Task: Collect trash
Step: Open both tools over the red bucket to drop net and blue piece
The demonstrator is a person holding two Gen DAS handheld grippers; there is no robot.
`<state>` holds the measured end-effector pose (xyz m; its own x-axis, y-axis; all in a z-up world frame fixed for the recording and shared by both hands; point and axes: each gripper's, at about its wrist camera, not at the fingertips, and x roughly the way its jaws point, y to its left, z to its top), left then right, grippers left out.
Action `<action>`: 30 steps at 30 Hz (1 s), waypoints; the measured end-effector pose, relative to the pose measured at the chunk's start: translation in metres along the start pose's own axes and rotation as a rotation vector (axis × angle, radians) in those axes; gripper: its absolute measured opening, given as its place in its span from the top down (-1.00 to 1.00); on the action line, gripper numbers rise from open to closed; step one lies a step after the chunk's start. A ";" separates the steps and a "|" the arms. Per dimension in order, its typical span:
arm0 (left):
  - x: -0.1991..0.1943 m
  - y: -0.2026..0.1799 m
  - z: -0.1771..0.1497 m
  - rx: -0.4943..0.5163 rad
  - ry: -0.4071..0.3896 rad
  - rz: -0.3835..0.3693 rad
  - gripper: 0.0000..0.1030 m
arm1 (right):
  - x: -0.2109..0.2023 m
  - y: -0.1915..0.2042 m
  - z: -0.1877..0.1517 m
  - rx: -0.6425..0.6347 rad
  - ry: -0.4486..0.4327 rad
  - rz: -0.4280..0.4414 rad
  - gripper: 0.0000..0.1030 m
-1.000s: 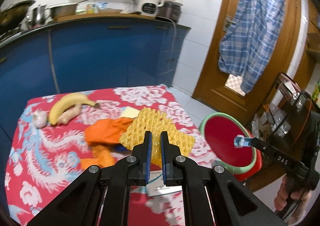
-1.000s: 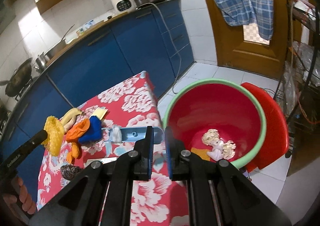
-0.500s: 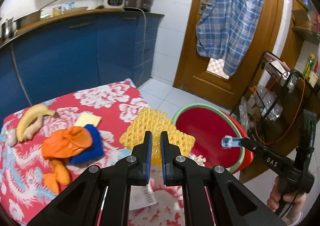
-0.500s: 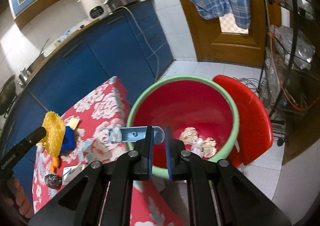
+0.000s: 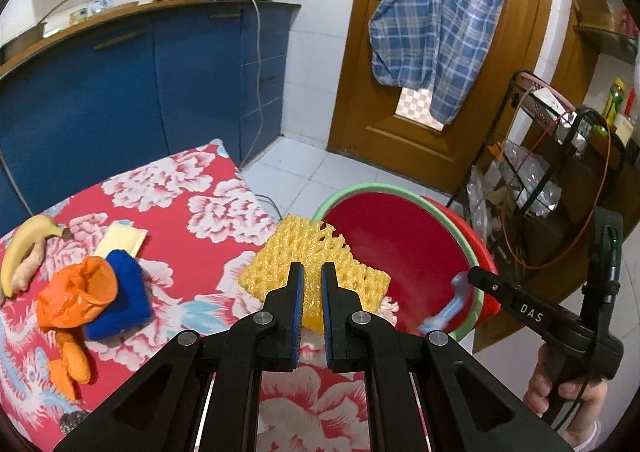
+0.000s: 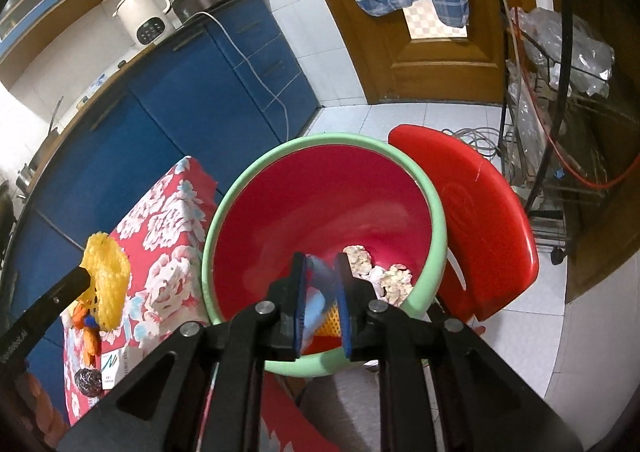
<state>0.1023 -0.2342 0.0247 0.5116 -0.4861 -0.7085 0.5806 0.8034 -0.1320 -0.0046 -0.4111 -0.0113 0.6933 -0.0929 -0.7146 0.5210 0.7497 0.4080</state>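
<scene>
Left wrist view: left gripper [image 5: 313, 284] fingers clenched on the yellow foam net [image 5: 310, 266], which is held up at the worktop [image 5: 208, 208] edge, just beside the red bin [image 5: 404, 248] and overlapping its green rim. Right gripper [image 5: 448, 308] sits over the near rim of the bin; a pale blue plastic piece [image 5: 444, 312], blurred, hangs at its tip. On the worktop, well apart from the bin: orange bag [image 5: 76, 296] touching a blue cloth [image 5: 120, 300], and farther out a banana [image 5: 24, 244].

Right wrist view: right gripper [image 6: 320, 292] points down into the red bin [image 6: 320, 212]. Fingers stand parted, with the blue plastic piece [image 6: 316, 304] between them; whether the pads touch it I cannot tell. Crumpled pale scraps [image 6: 376, 268] lie on the bin floor. A red lid [image 6: 480, 228] leans against the bin's outer side. Foam net [image 6: 106, 276] held on the worktop side of the bin.
</scene>
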 end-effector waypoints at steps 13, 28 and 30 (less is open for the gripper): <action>0.043 -0.025 -0.006 0.052 0.082 -0.037 0.85 | -0.028 -0.015 -0.002 0.005 -0.063 -0.014 0.53; 0.056 -0.029 -0.009 0.023 0.122 -0.034 0.28 | -0.038 -0.020 -0.010 0.023 -0.067 -0.006 0.53; 0.050 -0.025 -0.009 0.009 0.113 -0.026 0.27 | -0.040 -0.017 -0.011 0.015 -0.068 0.002 0.53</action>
<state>0.1082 -0.2753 -0.0139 0.4220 -0.4648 -0.7784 0.5988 0.7876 -0.1456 -0.0461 -0.4128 0.0039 0.7260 -0.1362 -0.6740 0.5267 0.7403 0.4178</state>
